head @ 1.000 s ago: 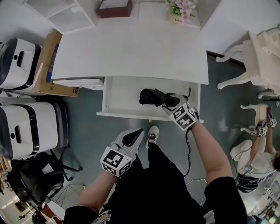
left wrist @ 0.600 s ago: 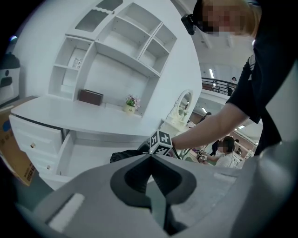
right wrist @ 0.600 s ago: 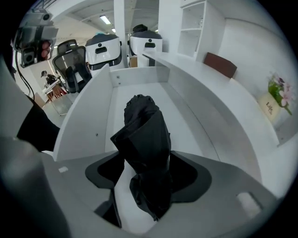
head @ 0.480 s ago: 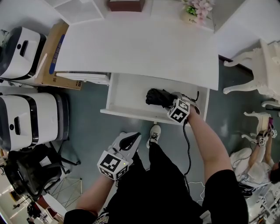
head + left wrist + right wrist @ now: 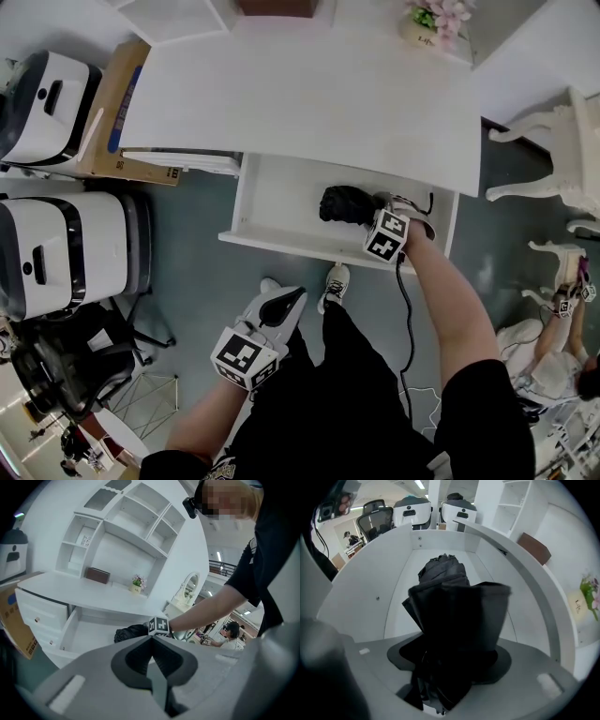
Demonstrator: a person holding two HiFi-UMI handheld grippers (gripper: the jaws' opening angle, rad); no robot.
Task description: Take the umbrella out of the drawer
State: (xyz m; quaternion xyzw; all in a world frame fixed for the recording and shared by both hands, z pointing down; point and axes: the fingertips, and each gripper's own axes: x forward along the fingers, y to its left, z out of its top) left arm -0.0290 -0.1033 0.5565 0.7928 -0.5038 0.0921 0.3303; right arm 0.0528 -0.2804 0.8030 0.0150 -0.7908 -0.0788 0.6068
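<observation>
The black folded umbrella (image 5: 343, 203) lies in the open white drawer (image 5: 281, 241) under the desk top. My right gripper (image 5: 373, 213) reaches into the drawer from the right and is shut on the umbrella's near end. In the right gripper view the umbrella (image 5: 443, 581) fills the space between the jaws of the right gripper (image 5: 447, 625), its far part resting on the drawer floor (image 5: 398, 597). My left gripper (image 5: 289, 300) hangs shut and empty below the drawer, near the person's legs. The left gripper view shows the left gripper (image 5: 151, 640) with its jaws together, and the umbrella (image 5: 131, 632) beyond.
The white desk (image 5: 309, 94) carries a flower pot (image 5: 436, 19) at its back. A cardboard box (image 5: 112, 103) and two white machines (image 5: 56, 253) stand at the left, a black office chair (image 5: 66, 366) below them. A white carved chair (image 5: 562, 141) stands at the right.
My right gripper has pushed further left onto the umbrella's end. The left gripper has stayed near the legs.
</observation>
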